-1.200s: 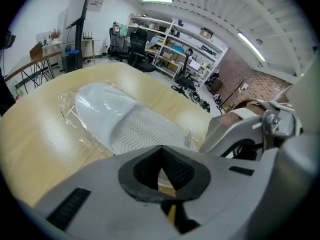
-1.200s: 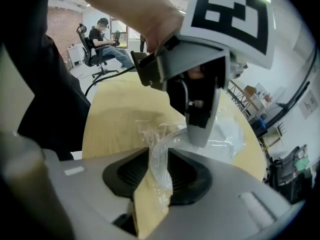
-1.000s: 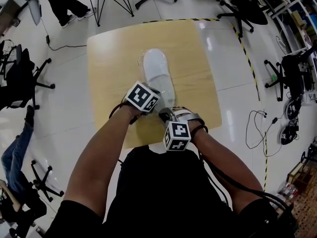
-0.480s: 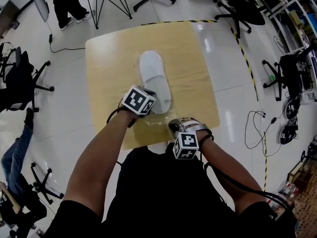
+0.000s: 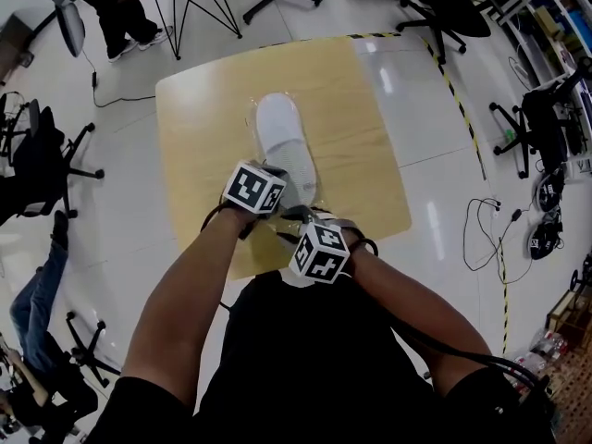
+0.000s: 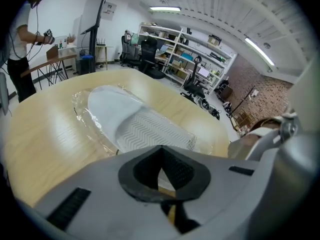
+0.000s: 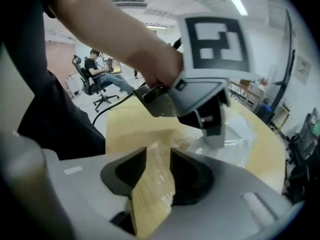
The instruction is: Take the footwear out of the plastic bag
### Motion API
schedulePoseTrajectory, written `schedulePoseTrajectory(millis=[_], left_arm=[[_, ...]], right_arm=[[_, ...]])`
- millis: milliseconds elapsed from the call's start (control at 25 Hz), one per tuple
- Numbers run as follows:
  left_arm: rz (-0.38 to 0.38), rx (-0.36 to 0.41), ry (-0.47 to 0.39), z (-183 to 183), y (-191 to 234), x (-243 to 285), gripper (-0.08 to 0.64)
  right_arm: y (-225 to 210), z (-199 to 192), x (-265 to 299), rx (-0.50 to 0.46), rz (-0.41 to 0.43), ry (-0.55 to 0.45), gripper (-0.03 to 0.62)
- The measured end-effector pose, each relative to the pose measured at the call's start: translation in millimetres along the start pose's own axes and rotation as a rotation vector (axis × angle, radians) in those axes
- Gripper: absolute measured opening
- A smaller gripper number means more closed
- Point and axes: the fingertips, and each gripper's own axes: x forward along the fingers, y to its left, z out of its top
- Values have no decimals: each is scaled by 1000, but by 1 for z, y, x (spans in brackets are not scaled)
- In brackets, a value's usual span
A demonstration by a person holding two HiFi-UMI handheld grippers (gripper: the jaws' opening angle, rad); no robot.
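Head view: white slipper (image 5: 282, 141), inside the plastic bag (image 5: 256, 118), lies mid-table (image 5: 194, 100), toe at 12 o'clock. Left gripper (image 5: 287, 202) & right gripper (image 5: 299, 218) meet at its 6 o'clock heel end.
Left gripper view: jaws closed, prob. nipping film to anchor the bag.
Right gripper view: jaws have just opened. Crinkled film sits loose between them, nothing pinched, ready to re-grip.

1. The room is lit brightly and evenly from overhead: ceiling light strips (image 6: 165, 8) are seen above the table (image 6: 45, 134).
2. White glare is thrown on the glossy floor (image 5: 430, 218) just right of the table.
3. Small glints are caught by the plastic bag (image 6: 85, 109) on the table.
4. Only soft, faint shadows are cast on the table.
5. Both gripper views are strongly bent and darkened at the corners — the nearest foreground is left blurred.
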Motion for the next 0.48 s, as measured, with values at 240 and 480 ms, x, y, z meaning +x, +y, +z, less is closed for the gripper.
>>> schedulePoseTrajectory(millis=[240, 480], left_arm=[[8, 1, -9, 1, -2, 1, 5], [20, 8, -16, -1, 1, -3, 6]], right_arm=[[18, 3, 30, -93, 1, 67, 95], [18, -3, 26, -169, -40, 75, 29]])
